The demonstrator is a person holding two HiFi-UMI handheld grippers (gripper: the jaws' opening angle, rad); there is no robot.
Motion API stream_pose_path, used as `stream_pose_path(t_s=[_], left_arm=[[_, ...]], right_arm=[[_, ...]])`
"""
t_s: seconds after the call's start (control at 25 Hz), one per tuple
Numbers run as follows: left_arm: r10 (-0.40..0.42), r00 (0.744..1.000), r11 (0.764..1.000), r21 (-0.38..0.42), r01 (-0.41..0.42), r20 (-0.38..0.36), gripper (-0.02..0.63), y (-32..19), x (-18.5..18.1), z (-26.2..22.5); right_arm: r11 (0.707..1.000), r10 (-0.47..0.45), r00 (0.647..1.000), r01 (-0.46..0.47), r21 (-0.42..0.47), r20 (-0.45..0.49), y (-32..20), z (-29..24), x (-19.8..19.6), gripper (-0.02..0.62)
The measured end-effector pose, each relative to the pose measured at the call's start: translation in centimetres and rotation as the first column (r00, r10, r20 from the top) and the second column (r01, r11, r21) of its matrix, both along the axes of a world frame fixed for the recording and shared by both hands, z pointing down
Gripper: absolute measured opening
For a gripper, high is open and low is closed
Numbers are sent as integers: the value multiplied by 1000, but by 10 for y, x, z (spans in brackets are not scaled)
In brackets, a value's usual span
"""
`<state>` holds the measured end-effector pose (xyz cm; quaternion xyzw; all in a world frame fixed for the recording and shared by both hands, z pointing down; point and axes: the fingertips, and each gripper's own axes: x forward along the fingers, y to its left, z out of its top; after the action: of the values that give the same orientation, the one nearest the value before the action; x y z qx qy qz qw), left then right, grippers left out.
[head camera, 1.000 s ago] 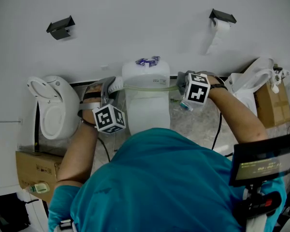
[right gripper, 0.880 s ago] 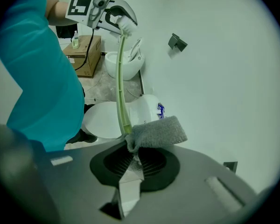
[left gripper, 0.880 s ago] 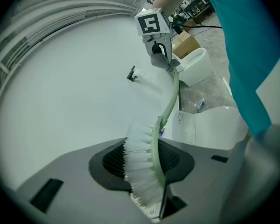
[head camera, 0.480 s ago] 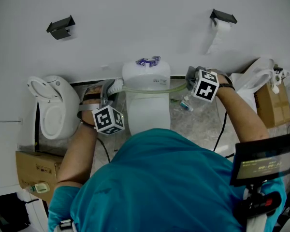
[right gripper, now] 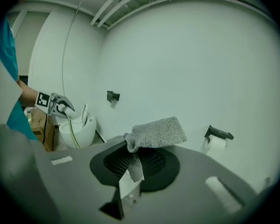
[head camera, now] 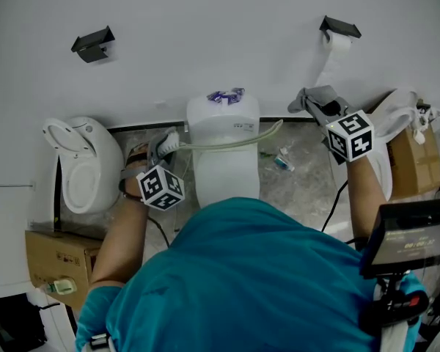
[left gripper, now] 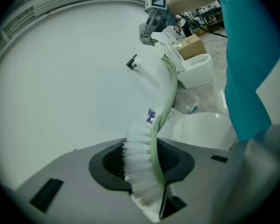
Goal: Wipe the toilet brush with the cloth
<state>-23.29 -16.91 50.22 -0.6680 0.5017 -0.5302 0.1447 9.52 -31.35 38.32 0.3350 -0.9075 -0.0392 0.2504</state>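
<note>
Our left gripper (head camera: 156, 149) was closed partway on the bristle head of the toilet brush (head camera: 227, 142), left of the white cistern (head camera: 224, 112). Its pale green handle reached rightward across that cistern. Further right, below the toilet paper roll (head camera: 338, 42), our right gripper (head camera: 324, 110) pinched a grey cloth (head camera: 315, 97) near the handle's end.

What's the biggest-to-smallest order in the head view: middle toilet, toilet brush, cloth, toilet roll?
Largest: middle toilet
Then: toilet brush, long but thin
Last: cloth and toilet roll, too alike to rank
</note>
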Motion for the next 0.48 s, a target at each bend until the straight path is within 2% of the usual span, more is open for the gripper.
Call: stream_pose_path(t_s=[0.12,0.24,0.36,0.48], left_arm=[[-38,995,999,-34,35,-89,153,3,-7,10],[-83,977,994,-85,68,-194,153,5,-9,22],[-143,935,983,-156,96,-324,153,12,-9,41],[-210,885,963,-244,114,-415,153,20,-9,67]], right_arm=[[999,9,988,-4,-37,153,11,2,3,35],[996,3,962,21,-86,274,22,7,3,35],[988,1,935,54,-144,354,34,19,-1,35],[979,4,915,79,-187,404,43,32,-7,35]])
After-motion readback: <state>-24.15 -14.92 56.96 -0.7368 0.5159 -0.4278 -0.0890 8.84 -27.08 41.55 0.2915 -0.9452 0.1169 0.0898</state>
